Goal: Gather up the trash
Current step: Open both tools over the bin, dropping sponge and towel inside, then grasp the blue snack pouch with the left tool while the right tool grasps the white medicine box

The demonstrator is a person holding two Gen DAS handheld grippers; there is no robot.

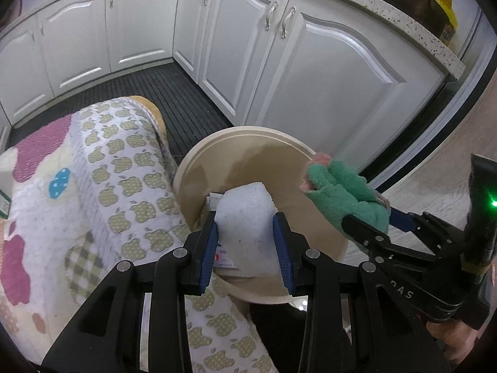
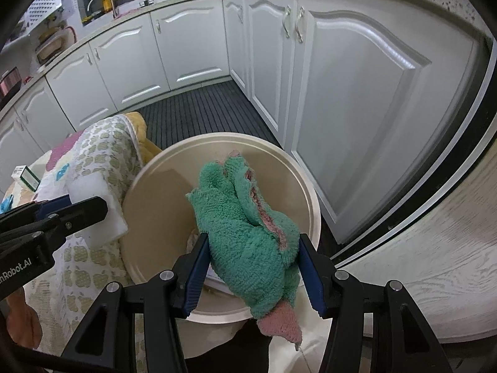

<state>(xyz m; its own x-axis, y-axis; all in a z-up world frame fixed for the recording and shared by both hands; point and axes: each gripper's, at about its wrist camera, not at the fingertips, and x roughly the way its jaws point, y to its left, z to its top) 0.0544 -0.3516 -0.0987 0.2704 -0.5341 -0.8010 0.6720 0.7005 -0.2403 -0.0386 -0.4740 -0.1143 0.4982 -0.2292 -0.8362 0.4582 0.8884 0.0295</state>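
Left gripper [image 1: 245, 242] was clamped on a white sponge block [image 1: 245, 217], blue pads [image 1: 210, 242] pressing both flanks, jaws partly closed around it. Block sat between the fingers and stuck out past the tips, hanging over the near inner wall of the beige round bin [image 1: 279, 143]. White, faintly speckled, squeezed narrower where the pads bit; top corners squared off. Same block showed in the right wrist view [image 2: 93, 208] at the bin's left rim, left gripper's black finger [image 2: 77, 211] across it.

Right gripper [image 2: 251, 267] was closed on a green terry cloth [image 2: 242, 217], pads [image 2: 195, 267] pressed into the bunched fabric from both sides, jaws at a medium gap. Cloth was bundled, fluffy, with pink showing along a folded seam and a pink corner [image 2: 279, 323] dangling below the fingers. It hung over the bin's opening [image 2: 217, 143], right of centre. In the left wrist view the cloth [image 1: 341, 192] sat at the bin's right rim, held by the right gripper [image 1: 372, 227]; a green LED [image 1: 493, 202] was lit on that unit.

Inside the bin, a flat white card or packet [image 1: 225, 256] lay under the sponge; print too small to read.

Left of the bin, touching it, a padded seat draped in an apple-pattern cover [image 1: 124, 186] with pink patches. A small green-and-white box [image 2: 26, 177] sat on that cover. White cabinet doors [image 1: 326, 71] stood behind the bin, dark ribbed floor mat [image 1: 186, 93] in front of them, speckled countertop [image 1: 372, 0] above.
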